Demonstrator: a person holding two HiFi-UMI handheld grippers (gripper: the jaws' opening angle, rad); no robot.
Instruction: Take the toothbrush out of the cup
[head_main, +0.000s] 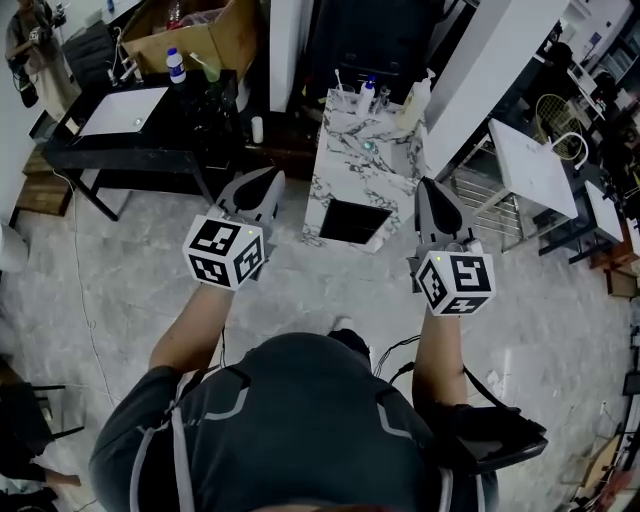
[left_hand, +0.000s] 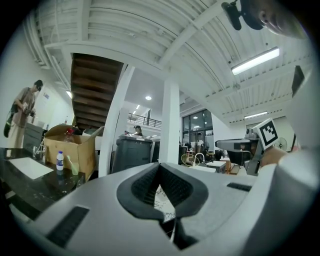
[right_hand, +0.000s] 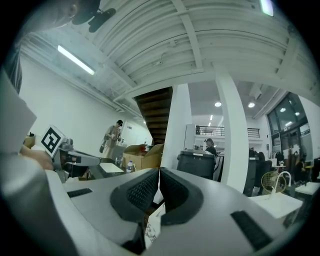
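A white-walled workshop with a pale stone floor surrounds a marble-topped stand (head_main: 365, 165), seen from above the operator's head. At the stand's far end sits the cup (head_main: 343, 98), small at this range, with the toothbrush (head_main: 338, 80) upright inside it. A blue-capped bottle (head_main: 367, 95) is just beside the cup and a white bottle (head_main: 415, 100) stands near it.

The person holds both tools out in front, well short of the cup. The left gripper (head_main: 268, 175) points toward the stand's near left corner. The right gripper (head_main: 427, 183) hangs by the stand's near right corner. In each gripper view the dark ribbed pads (left_hand: 142, 185) meet at the tips with nothing caught between them, so both tools are closed and empty.

To the left stands a black table (head_main: 150, 140) carrying a white board (head_main: 125, 110) and a small bottle (head_main: 175, 65), with a cardboard box (head_main: 190, 40) behind it. A dark grey bin (left_hand: 132, 155) and white pillars (left_hand: 170, 125) fill the background of the left gripper view, where another person (left_hand: 22, 110) stands at the far left.
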